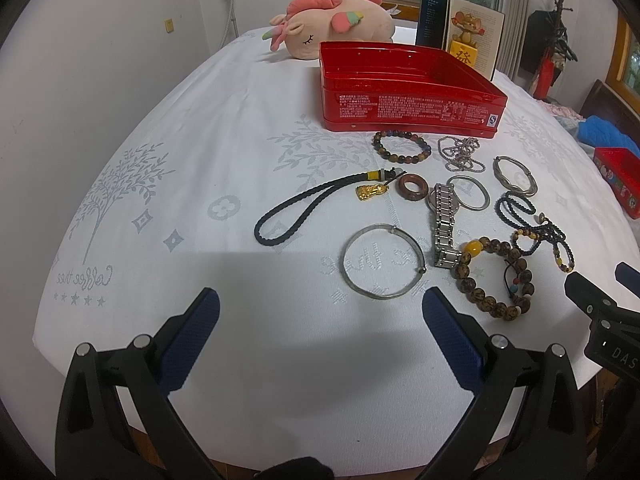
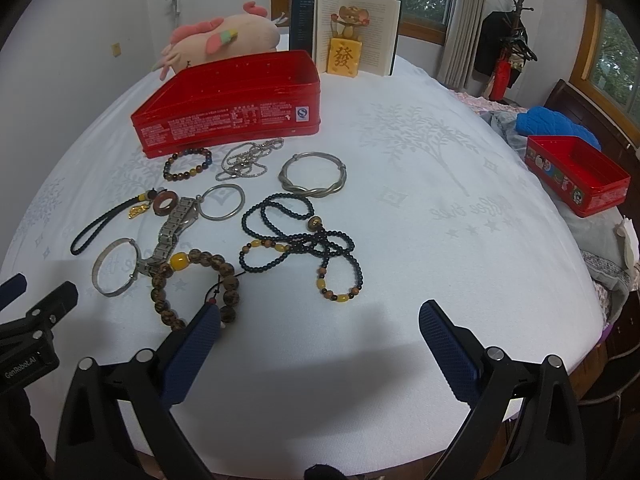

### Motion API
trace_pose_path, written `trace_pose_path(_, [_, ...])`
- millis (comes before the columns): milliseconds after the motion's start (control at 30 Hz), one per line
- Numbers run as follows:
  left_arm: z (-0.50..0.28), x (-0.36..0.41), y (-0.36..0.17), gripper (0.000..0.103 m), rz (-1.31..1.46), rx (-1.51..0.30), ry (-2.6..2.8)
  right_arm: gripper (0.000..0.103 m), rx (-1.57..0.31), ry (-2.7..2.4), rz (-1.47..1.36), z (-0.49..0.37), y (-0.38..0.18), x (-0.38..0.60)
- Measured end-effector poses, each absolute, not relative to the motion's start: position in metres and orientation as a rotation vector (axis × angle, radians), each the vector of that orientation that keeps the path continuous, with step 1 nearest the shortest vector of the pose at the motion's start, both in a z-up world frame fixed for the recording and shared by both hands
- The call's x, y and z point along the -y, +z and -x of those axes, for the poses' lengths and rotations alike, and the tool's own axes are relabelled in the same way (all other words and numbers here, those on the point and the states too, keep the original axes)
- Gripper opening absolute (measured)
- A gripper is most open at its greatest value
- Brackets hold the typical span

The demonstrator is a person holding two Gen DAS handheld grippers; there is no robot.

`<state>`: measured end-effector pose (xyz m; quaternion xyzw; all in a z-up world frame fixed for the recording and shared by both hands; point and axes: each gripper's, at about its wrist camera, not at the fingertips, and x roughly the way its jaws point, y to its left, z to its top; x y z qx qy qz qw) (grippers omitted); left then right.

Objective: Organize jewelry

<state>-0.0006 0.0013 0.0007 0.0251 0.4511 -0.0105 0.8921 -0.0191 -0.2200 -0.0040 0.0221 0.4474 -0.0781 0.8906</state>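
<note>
An open red tin point(image 1: 404, 92) point(image 2: 228, 120) stands on the white tablecloth. In front of it jewelry lies scattered: a thin silver bangle point(image 1: 383, 263) point(image 2: 116, 267), a brown bead bracelet with a yellow bead point(image 1: 494, 278) point(image 2: 192, 284), a metal watch point(image 1: 444, 224) point(image 2: 172, 232), a black cord with a gold charm point(image 1: 320, 208) point(image 2: 108, 220), a black bead necklace point(image 2: 300, 240) point(image 1: 536, 228), a twisted silver bangle point(image 2: 313, 176), a silver chain point(image 2: 246, 160). My left gripper point(image 1: 320, 322) is open near the front edge, left of the bangle. My right gripper point(image 2: 320, 330) is open, its left finger over the brown bracelet's edge.
A pink plush toy point(image 1: 336, 24), an open book point(image 2: 352, 28) and a yellow mouse figurine point(image 2: 346, 48) stand behind the tin. A smaller red tin point(image 2: 576, 176) sits at the right edge by blue cloth point(image 2: 552, 124). The tablecloth point(image 2: 460, 220) lies bare to the right.
</note>
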Motion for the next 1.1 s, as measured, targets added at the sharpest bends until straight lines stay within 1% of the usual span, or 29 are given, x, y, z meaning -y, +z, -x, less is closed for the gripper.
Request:
trace_pose_path(333, [0.001, -0.001, 0.002, 0.1, -0.039, -0.932, -0.05, 0.099, -0.918, -0.137, -0.054, 0.016, -0.002, 0.217])
trace_pose_path(600, [-0.005, -0.006, 0.002, 0.1, 0.027, -0.919, -0.132, 0.099, -0.918, -0.023, -0.123, 0.007, 0.003, 0.234])
trace_pose_path(867, [-0.039, -0.017, 0.01, 0.1, 0.044, -0.949, -0.161, 0.099, -0.944, 0.104, -0.216, -0.013, 0.005, 0.256])
trace_pose_path(1100, [-0.091, -0.009, 0.015, 0.099, 0.033, -1.014, -0.22, 0.099, -0.926, 0.113, -0.145, -0.035, 0.013, 0.256])
